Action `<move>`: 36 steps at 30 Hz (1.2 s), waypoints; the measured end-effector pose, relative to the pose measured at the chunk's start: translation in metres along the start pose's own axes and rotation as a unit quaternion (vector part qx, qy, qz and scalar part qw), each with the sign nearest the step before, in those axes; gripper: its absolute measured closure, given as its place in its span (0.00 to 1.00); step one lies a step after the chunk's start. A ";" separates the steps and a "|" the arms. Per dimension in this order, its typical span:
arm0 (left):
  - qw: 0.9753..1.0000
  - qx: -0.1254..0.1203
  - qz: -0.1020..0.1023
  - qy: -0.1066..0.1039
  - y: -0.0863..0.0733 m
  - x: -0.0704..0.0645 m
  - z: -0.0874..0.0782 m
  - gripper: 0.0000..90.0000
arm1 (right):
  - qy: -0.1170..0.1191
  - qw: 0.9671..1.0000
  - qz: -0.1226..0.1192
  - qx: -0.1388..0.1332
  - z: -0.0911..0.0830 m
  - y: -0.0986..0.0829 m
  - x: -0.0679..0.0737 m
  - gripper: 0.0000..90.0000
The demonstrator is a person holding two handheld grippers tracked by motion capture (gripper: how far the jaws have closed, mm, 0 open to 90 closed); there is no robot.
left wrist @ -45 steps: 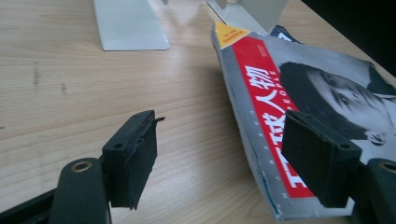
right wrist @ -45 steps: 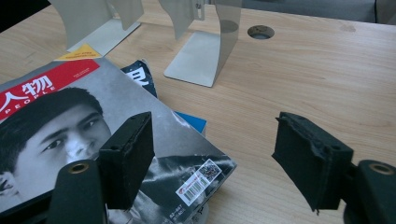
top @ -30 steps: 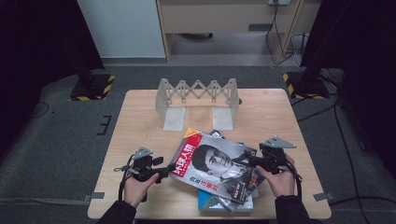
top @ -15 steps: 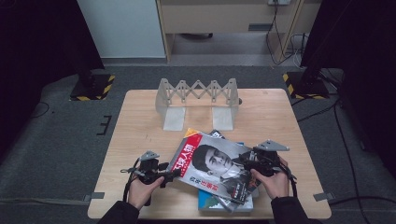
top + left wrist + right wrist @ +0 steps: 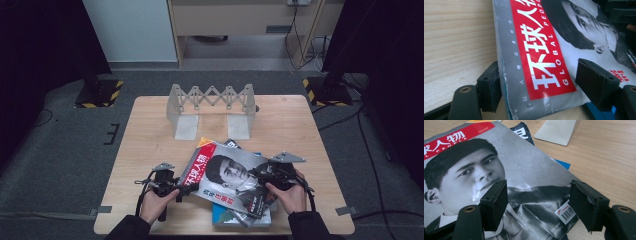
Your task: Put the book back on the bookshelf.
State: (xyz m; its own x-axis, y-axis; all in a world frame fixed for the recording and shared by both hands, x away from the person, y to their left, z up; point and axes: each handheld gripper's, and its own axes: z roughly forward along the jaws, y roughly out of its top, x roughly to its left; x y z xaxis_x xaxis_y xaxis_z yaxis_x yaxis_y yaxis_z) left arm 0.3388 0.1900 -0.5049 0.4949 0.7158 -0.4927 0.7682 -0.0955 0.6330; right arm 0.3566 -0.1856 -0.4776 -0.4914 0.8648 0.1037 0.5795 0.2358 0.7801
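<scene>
A magazine [image 5: 227, 175] with a red title band and a black-and-white portrait tops a loose pile at the table's front centre. My left gripper [image 5: 184, 190] is open at its near left edge. In the left gripper view the magazine [image 5: 544, 50] lies between the wide-apart jaws of that gripper [image 5: 541, 85], one jaw beside the spine and one over the cover. My right gripper [image 5: 259, 175] is open over the cover's right part. In the right gripper view it [image 5: 541, 205] straddles the magazine's [image 5: 474, 170] barcode corner without clamping it.
A grey accordion rack [image 5: 212, 100] stands at the back centre of the wooden table [image 5: 150, 135], and one of its flat foot plates [image 5: 556, 130] lies near the pile. A blue book [image 5: 225, 216] and other magazines lie under the top one.
Both grippers have moved inward to the magazine: the left one to the right onto its spine edge, the right one to the left over the cover. The pile has not moved.
</scene>
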 end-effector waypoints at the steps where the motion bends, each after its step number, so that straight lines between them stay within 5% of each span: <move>1: 1.000 0.002 -0.001 -0.002 0.000 0.000 0.001 0.27 | 0.001 1.000 0.002 0.001 0.001 0.000 0.000 0.34; 14: 0.998 0.019 -0.039 -0.040 0.000 0.005 0.005 0.28 | -0.002 1.000 -0.003 0.010 0.006 -0.004 0.002 0.33; 18: 0.999 0.023 -0.027 -0.041 0.001 0.000 0.002 0.34 | -0.004 1.000 -0.006 0.008 0.007 -0.006 0.002 0.32; 22: 0.999 0.010 -0.025 -0.039 0.005 -0.004 -0.005 0.42 | -0.006 1.000 -0.002 0.005 0.007 -0.007 0.003 0.32; 27: 0.998 -0.034 -0.019 -0.046 0.014 -0.012 -0.016 0.55 | -0.006 1.000 0.004 -0.004 0.008 -0.009 0.003 0.30; 36: 0.998 -0.027 -0.032 -0.049 0.021 -0.018 0.002 0.61 | -0.005 1.000 0.000 -0.006 0.009 -0.010 0.003 0.30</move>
State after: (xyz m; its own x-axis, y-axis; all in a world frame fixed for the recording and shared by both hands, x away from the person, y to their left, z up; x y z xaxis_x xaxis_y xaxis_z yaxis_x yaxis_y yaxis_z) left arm 0.3470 0.1740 -0.4834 0.4841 0.6481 -0.5879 0.7779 -0.0111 0.6283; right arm 0.3552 -0.1815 -0.4906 -0.4848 0.8693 0.0966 0.5710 0.2309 0.7878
